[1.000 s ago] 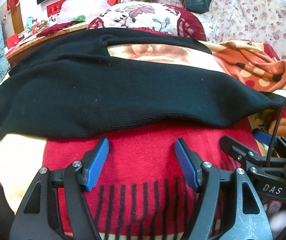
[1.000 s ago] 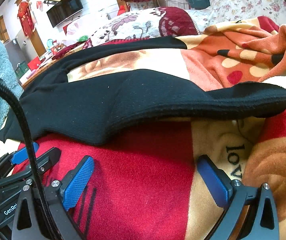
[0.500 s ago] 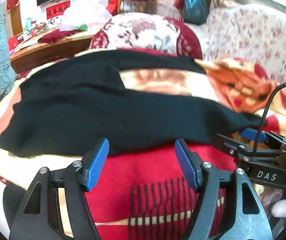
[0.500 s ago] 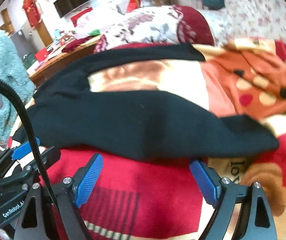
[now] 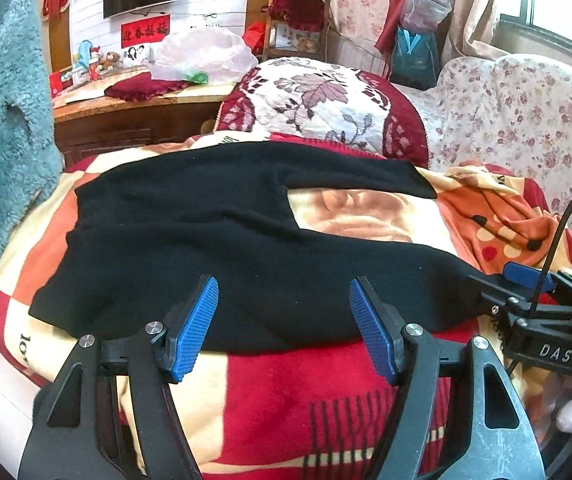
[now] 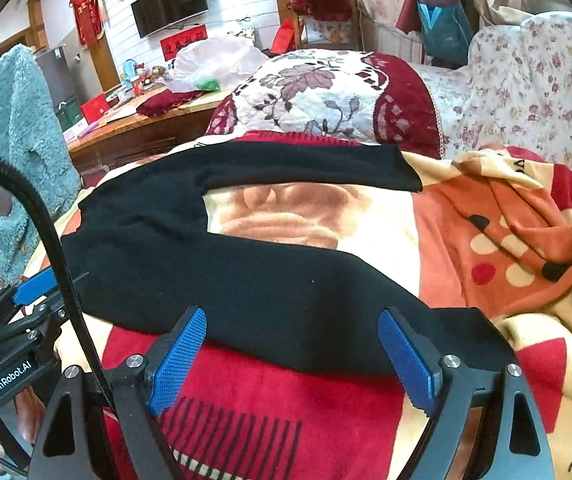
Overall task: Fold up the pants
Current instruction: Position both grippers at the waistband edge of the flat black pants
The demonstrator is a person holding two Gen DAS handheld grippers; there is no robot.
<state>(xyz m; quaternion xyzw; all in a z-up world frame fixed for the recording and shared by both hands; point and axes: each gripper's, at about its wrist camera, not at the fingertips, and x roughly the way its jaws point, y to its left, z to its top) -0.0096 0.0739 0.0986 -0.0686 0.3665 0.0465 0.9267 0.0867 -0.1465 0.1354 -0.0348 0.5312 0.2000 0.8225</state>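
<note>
Black knit pants [image 5: 214, 248] lie spread flat on a red, cream and orange blanket [image 5: 317, 392], waist at the left, the two legs parted and running right. They show the same way in the right wrist view [image 6: 246, 280]. My left gripper [image 5: 284, 328] is open and empty, raised over the near leg's front edge. My right gripper [image 6: 291, 360] is open and empty, raised over the near leg toward its cuff. Each gripper shows at the edge of the other's view, the right one [image 5: 525, 300] and the left one [image 6: 26, 300].
A floral cushion [image 5: 317, 100] lies behind the pants and a flowered sofa back [image 5: 525, 120] stands at the right. A teal fleece garment [image 5: 2, 120] hangs at the left. A wooden table [image 5: 126, 112] with clutter stands behind. The blanket is bunched at the right [image 5: 497, 224].
Both grippers have pulled back and risen from close to the blanket, so more of the pants and the room shows. Both stay open. The pants have not moved.
</note>
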